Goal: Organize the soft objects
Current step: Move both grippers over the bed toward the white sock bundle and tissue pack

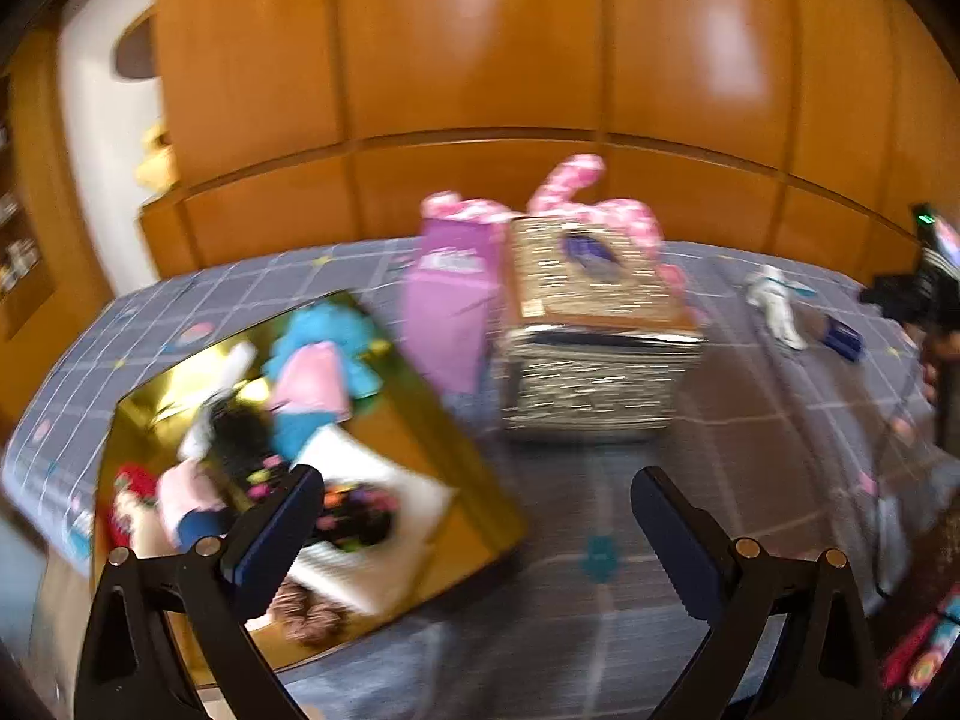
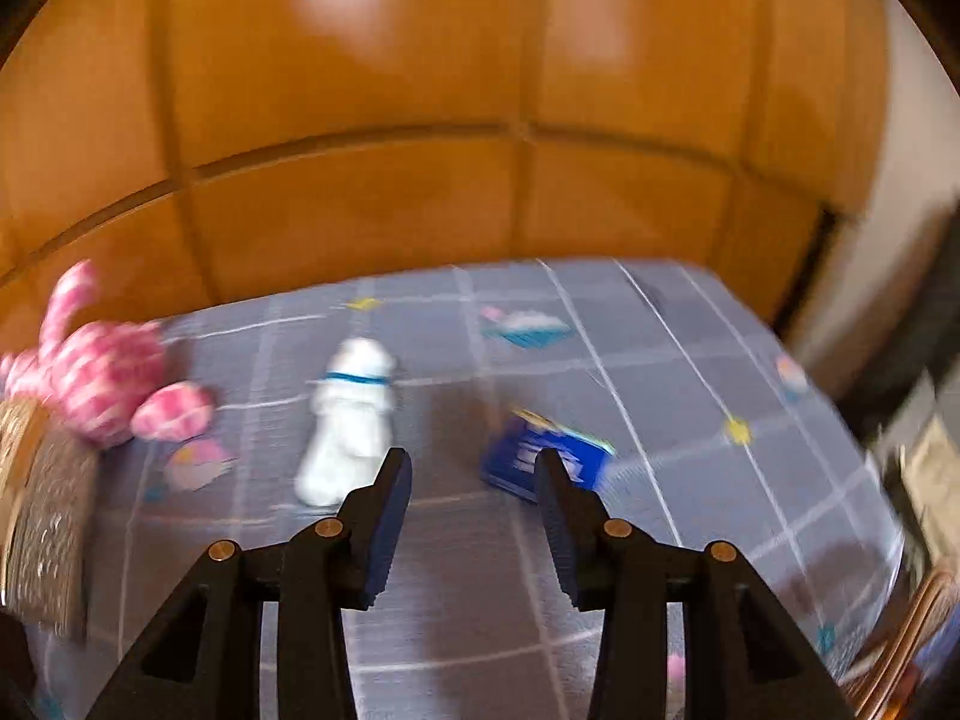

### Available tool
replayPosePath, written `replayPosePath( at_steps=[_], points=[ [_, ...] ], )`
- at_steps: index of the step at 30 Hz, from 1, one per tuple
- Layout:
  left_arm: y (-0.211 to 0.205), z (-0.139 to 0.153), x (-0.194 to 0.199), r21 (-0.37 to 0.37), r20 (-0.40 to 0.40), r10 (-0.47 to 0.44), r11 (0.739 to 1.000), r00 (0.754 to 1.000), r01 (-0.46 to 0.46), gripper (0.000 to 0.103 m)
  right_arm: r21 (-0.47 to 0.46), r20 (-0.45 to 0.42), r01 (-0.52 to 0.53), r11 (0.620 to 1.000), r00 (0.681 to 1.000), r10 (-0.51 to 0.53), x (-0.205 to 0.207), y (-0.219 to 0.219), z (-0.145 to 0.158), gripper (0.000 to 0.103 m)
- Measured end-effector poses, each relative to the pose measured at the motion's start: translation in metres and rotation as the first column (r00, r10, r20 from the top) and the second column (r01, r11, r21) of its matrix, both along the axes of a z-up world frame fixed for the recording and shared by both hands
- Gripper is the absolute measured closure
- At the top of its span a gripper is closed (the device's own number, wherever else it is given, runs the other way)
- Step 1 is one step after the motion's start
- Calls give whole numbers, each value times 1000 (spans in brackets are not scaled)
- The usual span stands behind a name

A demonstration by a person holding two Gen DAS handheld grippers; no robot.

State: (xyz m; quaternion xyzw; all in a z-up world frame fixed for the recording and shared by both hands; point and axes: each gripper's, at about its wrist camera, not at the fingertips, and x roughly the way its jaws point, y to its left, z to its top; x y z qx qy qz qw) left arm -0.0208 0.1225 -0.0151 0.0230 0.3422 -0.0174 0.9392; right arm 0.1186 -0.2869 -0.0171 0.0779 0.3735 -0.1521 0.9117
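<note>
Approaching empty, your right hand-held gripper [image 2: 474, 474] has its jaws apart above the grey checked bed cover [image 2: 690, 372], aimed between the white plush dog with blue collar [image 2: 351, 420] and small blue packet [image 2: 549, 459]; left hand-held gripper [image 1: 477, 495] gapes by the gold box [image 1: 462, 480] collecting toys

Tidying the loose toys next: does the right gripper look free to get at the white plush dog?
Probably yes: the right gripper is open and empty, and the white plush dog lies uncovered just ahead.
</note>
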Motion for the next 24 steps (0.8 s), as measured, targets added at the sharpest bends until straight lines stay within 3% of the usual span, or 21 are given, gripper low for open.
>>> replayPosePath(
  at_steps=[2, 8, 18, 24],
  points=[
    [-17, 3, 0, -5, 7, -64, 998, 998, 64, 0, 88, -1, 46, 995, 999, -46, 0, -17, -3, 60],
    [-66, 13, 1, 9, 37, -224, 975, 974, 224, 0, 180, -12, 67, 981, 998, -66, -2, -29, -9, 60],
    [-133, 18, 15, 13, 25, -396, 918, 918, 396, 0, 329, -8, 134, 935, 990, -139, -9, -57, -14, 60],
    [-167, 13, 29, -1, -1, -444, 896, 896, 444, 0, 426, -21, 168, 889, 984, -177, -13, -72, -21, 60]
  ],
)
